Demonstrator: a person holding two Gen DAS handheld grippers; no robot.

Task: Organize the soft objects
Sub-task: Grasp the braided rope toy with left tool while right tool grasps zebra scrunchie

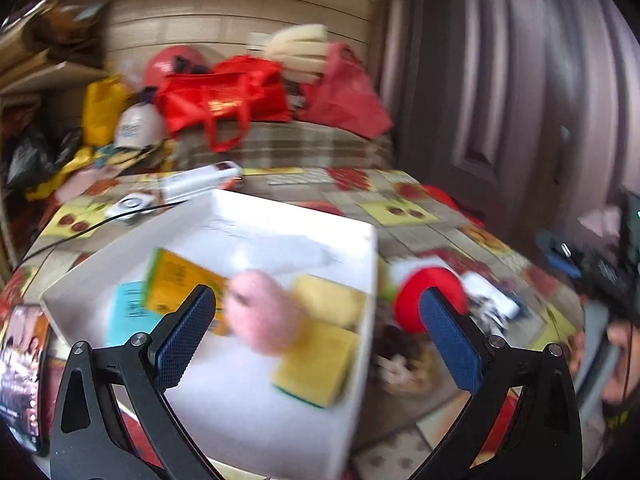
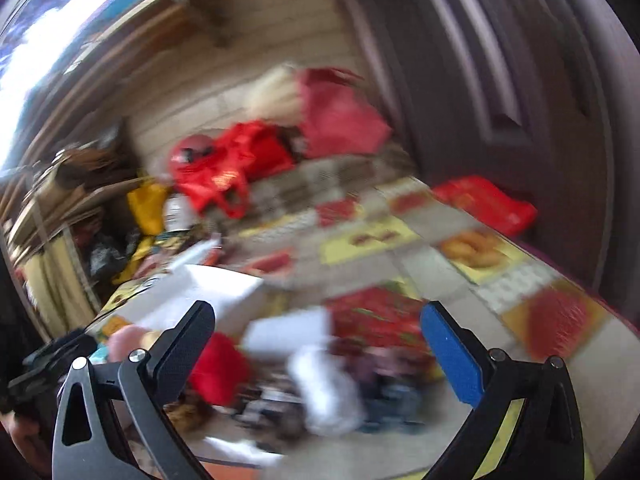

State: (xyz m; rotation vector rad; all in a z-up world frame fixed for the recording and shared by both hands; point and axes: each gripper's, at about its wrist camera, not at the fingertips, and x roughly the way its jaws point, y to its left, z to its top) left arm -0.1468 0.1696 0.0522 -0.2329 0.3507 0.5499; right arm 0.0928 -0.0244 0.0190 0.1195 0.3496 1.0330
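A table covered in a patchwork-print oilcloth of red, yellow and grey squares (image 1: 404, 210) fills both views, though motion blur softens nearly everything. On it sits a large shallow white rectangular tray (image 1: 362, 320), seen best from the left wrist camera. Inside the tray lie two yellow rectangular sponges (image 1: 316, 364), one nearer the camera with a green underside showing at its edge, the other just behind it; a fuzzy pale pink rounded plush toy (image 1: 262, 314) rests against them on their left. Further left in the tray are a yellow-orange printed packet (image 1: 180, 280) and a light blue flat card (image 1: 128, 312) partly beneath it. Outside the tray, just beside its right wall, a bright red rounded soft object (image 1: 416, 300) lies among a jumble of white and dark cloth pieces (image 2: 328, 392) too blurred to tell apart. The left gripper (image 1: 316, 320) hangs above the tray's near right part with its jaws spread wide and nothing between them. The right gripper (image 2: 316, 332) hovers over the cloth jumble, its jaws likewise wide apart and empty.
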